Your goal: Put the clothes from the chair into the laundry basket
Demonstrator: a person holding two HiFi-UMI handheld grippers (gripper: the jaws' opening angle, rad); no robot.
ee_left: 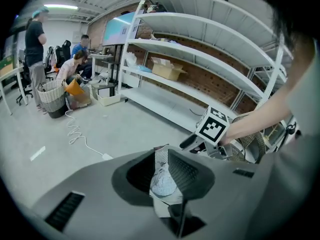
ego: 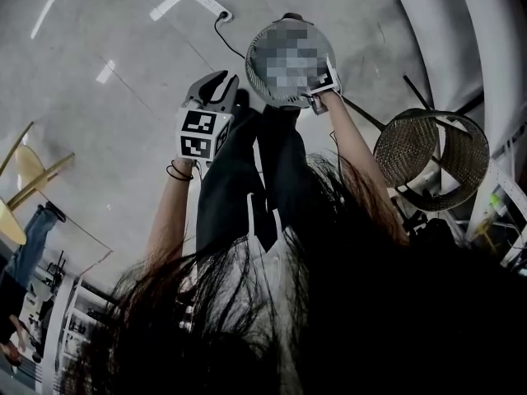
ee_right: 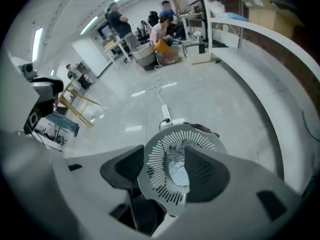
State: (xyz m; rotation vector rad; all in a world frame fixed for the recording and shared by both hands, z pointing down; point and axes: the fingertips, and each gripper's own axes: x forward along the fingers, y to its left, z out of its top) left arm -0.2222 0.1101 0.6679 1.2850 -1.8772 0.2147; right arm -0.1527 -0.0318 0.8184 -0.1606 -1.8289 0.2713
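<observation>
The white slotted laundry basket (ego: 265, 71) stands on the floor past my feet. In the right gripper view the basket (ee_right: 156, 164) lies straight below, with a pale cloth (ee_right: 178, 173) inside it. My right gripper (ee_right: 165, 156) hangs over it with its jaws apart and nothing between the pads; it shows at the basket's right rim in the head view (ego: 323, 85). My left gripper (ego: 216, 85) is just left of the basket. It (ee_left: 161, 156) is shut on a light cloth (ee_left: 163, 182) that fills the gap between its jaws. The round wicker chair (ego: 432, 148) is at the right.
A power strip (ego: 216, 8) with its cable lies on the floor beyond the basket. White shelving (ee_left: 200, 69) runs along the brick wall. Several people and another basket (ee_left: 52, 96) are far off. A wooden chair (ego: 29, 179) stands at the left.
</observation>
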